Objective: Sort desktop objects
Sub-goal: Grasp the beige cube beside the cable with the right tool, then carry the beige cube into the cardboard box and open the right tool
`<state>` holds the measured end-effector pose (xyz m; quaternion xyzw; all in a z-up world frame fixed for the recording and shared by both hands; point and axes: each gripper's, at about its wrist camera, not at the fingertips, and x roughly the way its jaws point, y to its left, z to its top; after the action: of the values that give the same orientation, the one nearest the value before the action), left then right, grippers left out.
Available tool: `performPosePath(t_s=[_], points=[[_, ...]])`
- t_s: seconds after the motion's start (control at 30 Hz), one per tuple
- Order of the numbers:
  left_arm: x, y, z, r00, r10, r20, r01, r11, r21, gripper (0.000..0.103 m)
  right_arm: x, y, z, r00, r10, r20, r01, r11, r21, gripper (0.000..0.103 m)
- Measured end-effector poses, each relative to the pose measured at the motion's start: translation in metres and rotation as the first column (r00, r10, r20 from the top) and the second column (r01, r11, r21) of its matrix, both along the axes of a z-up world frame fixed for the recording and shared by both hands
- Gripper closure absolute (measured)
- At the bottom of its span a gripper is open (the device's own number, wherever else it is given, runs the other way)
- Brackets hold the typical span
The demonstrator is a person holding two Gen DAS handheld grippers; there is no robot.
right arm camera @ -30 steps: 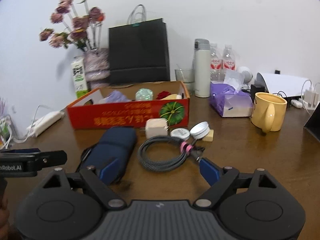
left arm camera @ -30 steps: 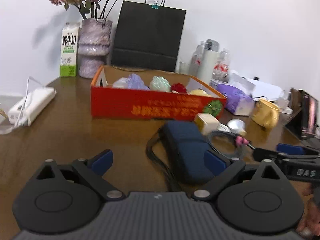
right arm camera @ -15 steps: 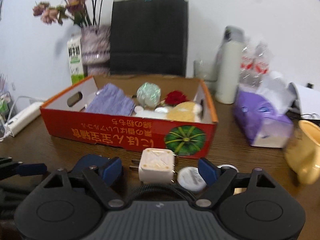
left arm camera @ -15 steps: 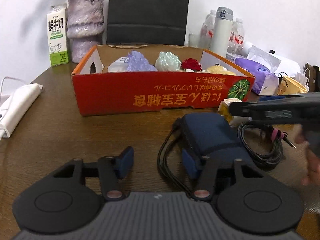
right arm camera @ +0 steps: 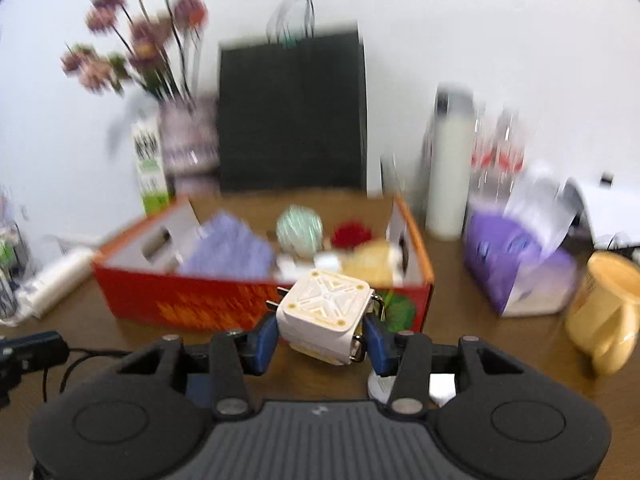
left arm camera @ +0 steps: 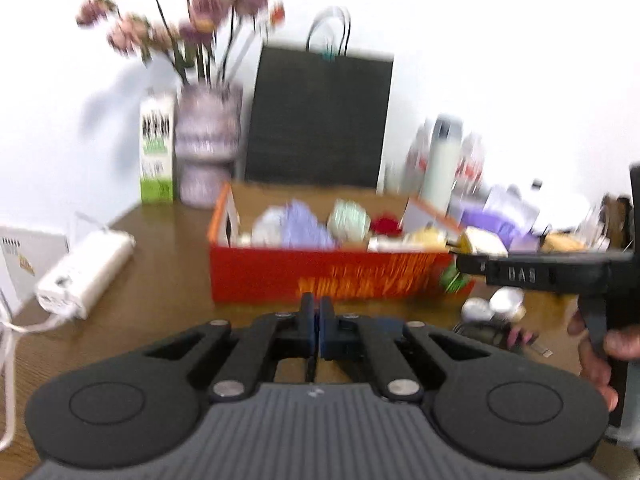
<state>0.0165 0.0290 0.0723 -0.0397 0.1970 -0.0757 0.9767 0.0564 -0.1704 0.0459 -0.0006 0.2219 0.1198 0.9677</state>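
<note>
Right gripper (right arm camera: 322, 334): blue pads (right arm camera: 266, 338) pinching a white charger plug (right arm camera: 324, 316) from both sides, lifted clear of the wooden table (right arm camera: 480, 340), just in front of the red cardboard box (right arm camera: 192, 304). Plug blocky, near cube-shaped, cream-white; top face embossed with an X-shaped pattern and small gold dots at the corners; metal prongs protruding on the left side, a metal loop on the right. Tilted slightly, top face toward the camera.

Left gripper (left arm camera: 319, 330): blue pads pressed together, nothing discernible between them; a sliver of dark blue pouch (left arm camera: 384, 326) visible just beyond the fingers. Both views motion-blurred.

Box contents, blurred: lilac cloth (right arm camera: 232, 248), pale green ball (right arm camera: 299, 230), red flower-like item (right arm camera: 351, 234), yellowish item (right arm camera: 372, 262).

Beyond the box: black paper bag (right arm camera: 292, 112), vase with dried flowers (right arm camera: 188, 136), milk carton (right arm camera: 150, 164), white thermos (right arm camera: 448, 160).

Right of the box: purple tissue pack (right arm camera: 516, 256), yellow mug (right arm camera: 608, 308).

Left side of table: white power strip (left arm camera: 86, 268).

Small round tins (left arm camera: 494, 304) and coiled cable (left arm camera: 496, 334) on the table, under the right gripper as seen from the left wrist view.
</note>
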Motion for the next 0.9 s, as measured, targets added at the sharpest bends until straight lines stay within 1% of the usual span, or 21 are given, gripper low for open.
performPosePath(t_s=[0.07, 0.13, 0.2, 0.3, 0.37, 0.47, 0.53, 0.67, 0.8, 0.9], points=[[-0.018, 0.005, 0.014, 0.999, 0.015, 0.047, -0.015, 1.0, -0.005, 0.1, -0.022, 0.002, 0.007, 1.0, 0.023, 0.008, -0.023, 0.999, 0.024, 0.058], [-0.031, 0.009, 0.024, 0.997, 0.027, 0.074, -0.026, 1.0, -0.015, 0.1, -0.042, 0.004, 0.009, 0.999, 0.048, 0.003, -0.048, 0.998, 0.032, 0.058], [-0.046, 0.013, 0.032, 0.995, 0.032, 0.094, -0.029, 0.999, -0.032, 0.1, -0.065, 0.003, 0.01, 0.998, 0.065, 0.005, -0.065, 0.997, 0.04, 0.058], [-0.065, 0.016, 0.04, 0.992, 0.037, 0.119, -0.033, 0.999, -0.03, 0.1, -0.098, 0.002, 0.012, 0.997, 0.079, 0.019, -0.079, 0.996, 0.046, 0.058], [-0.076, 0.019, 0.044, 0.99, 0.041, 0.137, -0.036, 0.999, -0.039, 0.1, -0.115, 0.0, 0.014, 0.996, 0.086, 0.023, -0.087, 0.995, 0.046, 0.058], [-0.086, 0.029, 0.05, 0.989, 0.054, 0.141, -0.045, 0.997, -0.069, 0.1, -0.134, -0.004, 0.017, 0.995, 0.093, 0.03, -0.094, 0.995, 0.033, 0.058], [-0.091, 0.036, 0.055, 0.987, 0.068, 0.146, -0.055, 0.994, -0.091, 0.1, -0.141, -0.007, 0.02, 0.997, 0.075, 0.033, -0.076, 0.997, 0.033, 0.058], [-0.093, 0.042, 0.065, 0.983, 0.07, 0.169, -0.054, 0.994, -0.097, 0.1, -0.145, -0.016, 0.027, 0.997, 0.058, 0.049, -0.061, 0.996, 0.06, 0.058], [-0.078, 0.043, 0.075, 0.985, 0.071, 0.156, -0.054, 0.993, -0.109, 0.1, -0.141, -0.017, 0.032, 0.996, 0.066, 0.064, -0.07, 0.996, 0.054, 0.058], [-0.059, 0.043, 0.096, 0.984, 0.048, 0.173, -0.027, 0.992, -0.12, 0.1, -0.128, -0.016, 0.039, 0.994, 0.08, 0.072, -0.084, 0.995, 0.05, 0.058]])
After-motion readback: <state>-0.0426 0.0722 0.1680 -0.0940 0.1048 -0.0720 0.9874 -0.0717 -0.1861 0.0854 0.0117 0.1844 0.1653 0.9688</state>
